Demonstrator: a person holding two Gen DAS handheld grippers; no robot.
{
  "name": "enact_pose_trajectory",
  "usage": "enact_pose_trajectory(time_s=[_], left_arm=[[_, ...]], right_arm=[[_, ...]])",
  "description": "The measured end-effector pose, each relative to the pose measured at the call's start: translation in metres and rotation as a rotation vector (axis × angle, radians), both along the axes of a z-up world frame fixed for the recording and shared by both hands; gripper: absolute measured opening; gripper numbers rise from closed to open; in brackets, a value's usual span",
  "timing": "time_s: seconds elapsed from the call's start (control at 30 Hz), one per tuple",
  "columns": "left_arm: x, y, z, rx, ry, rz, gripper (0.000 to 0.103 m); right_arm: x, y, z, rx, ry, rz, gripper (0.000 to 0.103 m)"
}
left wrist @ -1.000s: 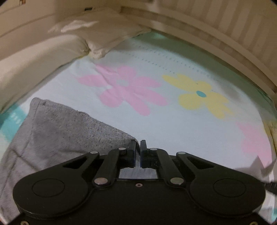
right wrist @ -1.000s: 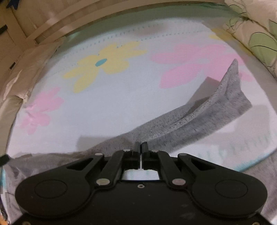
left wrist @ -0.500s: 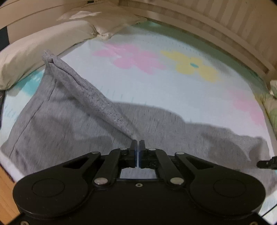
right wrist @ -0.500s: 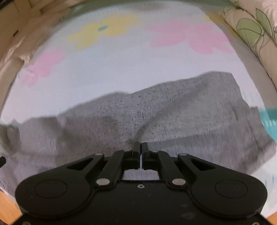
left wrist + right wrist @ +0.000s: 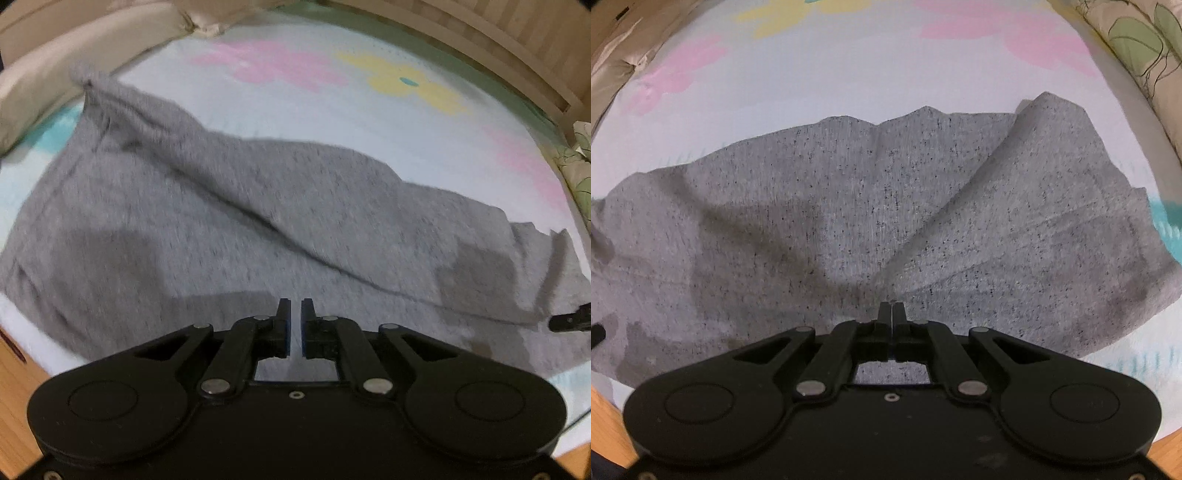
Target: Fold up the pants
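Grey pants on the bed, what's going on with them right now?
A person with a handheld gripper in each hand is folding the grey pants on the flowered bed sheet. One part has been laid over the rest, leaving a diagonal ridge. The left gripper has just been opening, and nothing shows between its pads. The right gripper is shut at the near edge of the fabric, which rises in a crease towards it, so it seems to pinch the cloth.

- Soft, dim indoor light falls from above; no glare.
- The grey speckled knit pants point(image 5: 229, 221) look smeared by motion blur in the left wrist view, sharper in the right wrist view.
- Dark blocky shadows lie on the cloth.
- Fisheye distortion bends the flower-printed bedsheet point(image 5: 332, 110) at the edges.
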State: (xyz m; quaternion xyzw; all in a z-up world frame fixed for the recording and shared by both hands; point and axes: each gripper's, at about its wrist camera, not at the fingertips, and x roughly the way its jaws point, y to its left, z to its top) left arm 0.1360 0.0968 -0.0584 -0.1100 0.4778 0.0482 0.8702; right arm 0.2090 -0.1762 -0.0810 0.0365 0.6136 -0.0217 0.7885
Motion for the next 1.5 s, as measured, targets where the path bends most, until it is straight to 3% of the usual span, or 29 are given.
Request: enact_pose_trajectory(time_s=[0.13,0.2,0.3,0.47,0.77,1.0,1.13,1.2,1.27,1.4,1.5], left_arm=[[0.016,0.002,0.004,0.025,-0.025,0.008,0.019],[0.021,0.004,0.005,0.021,-0.045,0.017,0.03],[0.026,0.006,0.008,0.028,-0.079,0.023,0.03],[0.037,0.017,0.007,-0.002,-0.089,0.051,0.04],[0.051,0.05,-0.005,-0.136,-0.062,0.18,0.045],[0.072,0.046,-0.028,-0.112,0.017,0.206,0.045],[0.078,0.047,-0.036,-0.201,0.005,0.223,0.04],[0.076,0.051,-0.038,-0.27,-0.006,0.246,0.009],[0.072,0.054,-0.036,-0.313,-0.024,0.278,0.009],[0.068,0.049,-0.026,-0.258,-0.055,0.262,0.009],[0.066,0.044,-0.023,-0.221,-0.069,0.238,0.009]], right_arm=[[0.001,-0.027,0.011,0.175,-0.058,-0.128,0.021],[0.002,-0.043,0.016,0.198,-0.097,-0.185,0.025],[0.001,-0.061,0.024,0.177,-0.147,-0.218,0.028],[-0.002,-0.078,0.026,0.189,-0.166,-0.259,0.028],[0.004,-0.074,0.034,0.223,-0.195,-0.244,0.029],[0.002,-0.077,0.041,0.228,-0.226,-0.218,0.029],[0.002,-0.111,0.049,0.217,-0.289,-0.314,0.029],[0.003,-0.135,0.049,0.183,-0.307,-0.405,0.029],[0.005,-0.159,0.042,0.14,-0.305,-0.476,0.031],[0.01,-0.188,0.021,0.08,-0.283,-0.525,0.033],[0.009,-0.205,-0.002,0.123,-0.258,-0.61,0.033]])
